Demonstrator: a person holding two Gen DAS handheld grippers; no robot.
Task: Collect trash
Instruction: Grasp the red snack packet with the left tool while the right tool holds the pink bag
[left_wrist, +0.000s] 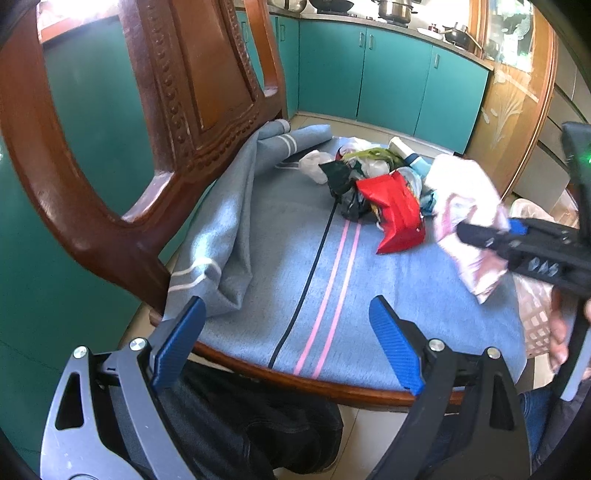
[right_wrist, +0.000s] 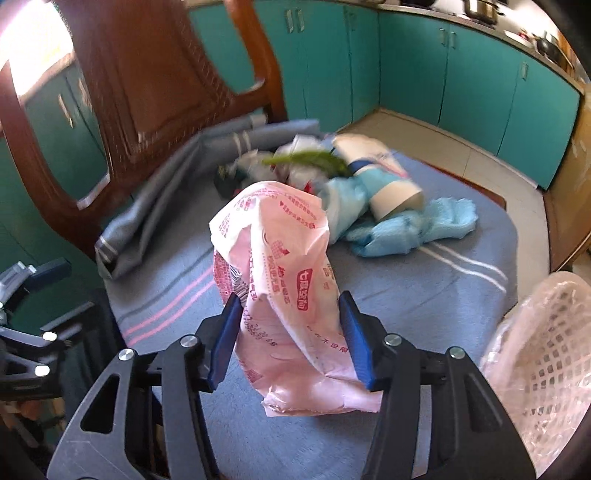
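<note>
**Pink wrapper pinched, light and crushable**

Right gripper (right_wrist: 289, 341) closed on the pink printed wrapper (right_wrist: 284, 280), blue pads pressing its lower half from both sides, the upper part standing puffed and creased above the blue striped cloth (right_wrist: 424, 314) on the chair seat. Seen from the left wrist view as a pale crumpled sheet (left_wrist: 469, 218) lifted off the cloth, hanging either side of the fingers.

Probably thin film: very light, soft, no stiffness to speak of, likely slick, so prone to sliding out or tearing if tugged. Best held low across a bunched fold, as now, not by a single loose edge.

Left gripper (left_wrist: 288, 345) spread wide and empty, hovering near the front edge of the seat.

Remaining trash pile (left_wrist: 373, 184) further back: red packet (left_wrist: 395, 210), dark bag, blue tissue, a white tube. Pink mesh basket (right_wrist: 546, 350) just right of the seat, a likely drop point.
</note>
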